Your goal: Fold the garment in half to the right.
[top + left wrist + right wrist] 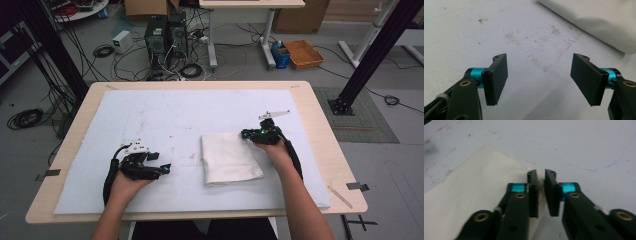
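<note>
**Folded cloth gripped at its far right corner**

Folded cloth (230,158) sits right of centre on the pale mat (170,115), and the high view has the whole layout: a white rectangle with its near edge towards the person, and the wooden table (320,120) showing around the mat. The right gripper (246,134) is down at the cloth's far right corner, hand behind it. The left gripper (166,168) is over on the bare mat to the left, near the cloth's left edge but clear of it.

Over to the left gripper view: the left gripper (539,82) has its jaws spread wide, nothing between them but stained mat (499,30). The cloth (599,22) lies off at the upper right, apart from both pads.

Now the right gripper view: the right gripper (541,192) has its jaws drawn nearly together, only a thin slit between them, pinching the cloth's (474,190) corner edge. The cloth spreads away to the left, with blue-marked mat (586,147) beyond.
</note>
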Demonstrator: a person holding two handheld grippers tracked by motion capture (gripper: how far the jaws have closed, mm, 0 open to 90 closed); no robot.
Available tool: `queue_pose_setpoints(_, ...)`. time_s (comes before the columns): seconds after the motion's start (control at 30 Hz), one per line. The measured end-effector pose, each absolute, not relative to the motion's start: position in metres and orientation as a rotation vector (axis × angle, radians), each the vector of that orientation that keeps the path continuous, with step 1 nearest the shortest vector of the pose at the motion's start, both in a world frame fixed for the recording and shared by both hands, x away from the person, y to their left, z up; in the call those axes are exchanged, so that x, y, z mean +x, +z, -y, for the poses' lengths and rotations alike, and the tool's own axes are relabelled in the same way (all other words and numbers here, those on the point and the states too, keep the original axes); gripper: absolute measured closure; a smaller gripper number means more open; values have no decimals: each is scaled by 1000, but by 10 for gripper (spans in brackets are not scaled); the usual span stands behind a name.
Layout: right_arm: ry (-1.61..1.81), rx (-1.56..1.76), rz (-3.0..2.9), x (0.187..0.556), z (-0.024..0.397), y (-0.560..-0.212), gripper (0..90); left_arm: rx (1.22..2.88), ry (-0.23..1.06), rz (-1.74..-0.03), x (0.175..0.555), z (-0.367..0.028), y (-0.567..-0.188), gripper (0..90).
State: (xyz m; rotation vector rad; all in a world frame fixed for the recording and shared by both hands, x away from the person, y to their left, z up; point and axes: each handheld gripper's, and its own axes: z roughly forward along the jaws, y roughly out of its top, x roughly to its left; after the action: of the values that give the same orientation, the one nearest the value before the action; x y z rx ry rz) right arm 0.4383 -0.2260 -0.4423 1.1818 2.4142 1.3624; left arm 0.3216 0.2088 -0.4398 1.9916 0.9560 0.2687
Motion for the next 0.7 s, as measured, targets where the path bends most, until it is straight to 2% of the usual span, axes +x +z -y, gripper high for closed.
queue_pose_setpoints(0.17,1344,1204,-2357,436,231,-436,880,1992,267,-960,322,-210,-441,301)
queue_pose_setpoints(0.37,1255,1217,-2334,435,234,-437,857,1987,267,-957,322,-209,-440,301)
queue_pose_setpoints(0.5,1259,1198,-2317,428,233,-434,731,1980,268,-955,321,-211,-439,301)
queue_pose_setpoints(0.57,1280,1189,-2302,420,236,-431,561,1971,271,-954,321,-213,-438,301)
queue_pose_setpoints(0.7,1351,1146,-2294,401,246,-424,413,1948,281,-943,322,-214,-435,301)
